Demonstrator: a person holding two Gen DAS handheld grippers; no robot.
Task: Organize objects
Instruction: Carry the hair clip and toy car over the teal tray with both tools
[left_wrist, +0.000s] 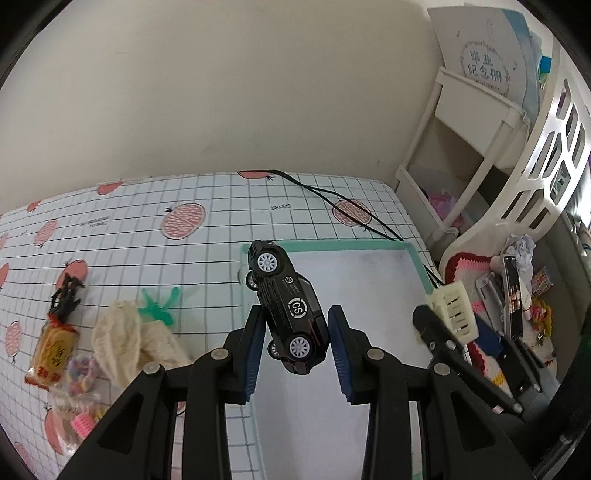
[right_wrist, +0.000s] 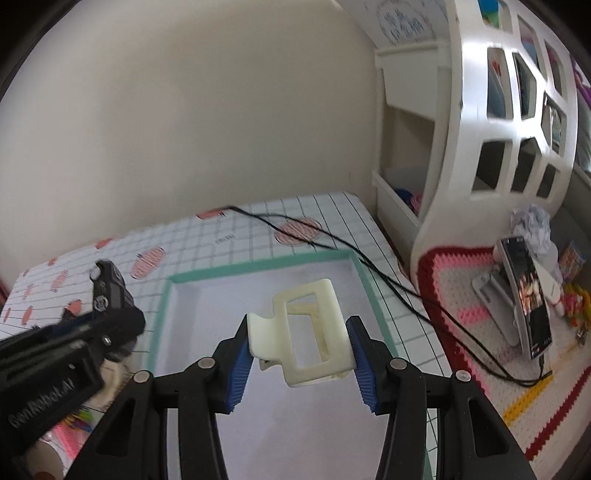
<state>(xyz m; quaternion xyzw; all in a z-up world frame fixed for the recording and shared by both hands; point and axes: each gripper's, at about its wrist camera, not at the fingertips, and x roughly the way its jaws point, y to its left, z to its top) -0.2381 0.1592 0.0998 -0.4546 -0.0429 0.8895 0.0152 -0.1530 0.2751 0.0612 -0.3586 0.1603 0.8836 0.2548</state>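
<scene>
At frame centre, left tongs (left_wrist: 295, 325): closed on the black toy car (left_wrist: 290, 306), held over the tray (left_wrist: 369, 245).
Right tongs (right_wrist: 300, 343): clamped around the cream hair claw (right_wrist: 314, 332), above the same tray.

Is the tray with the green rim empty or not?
Empty: the tray floor shows bare; the car and clip are held above it.

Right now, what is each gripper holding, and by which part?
Left gripper pinches the black toy car across roof and underside. Right gripper clamps the cream hair claw clip across its ends.

left gripper (left_wrist: 295, 328): fingers clamped | right gripper (right_wrist: 300, 345): fingers clamped
</scene>
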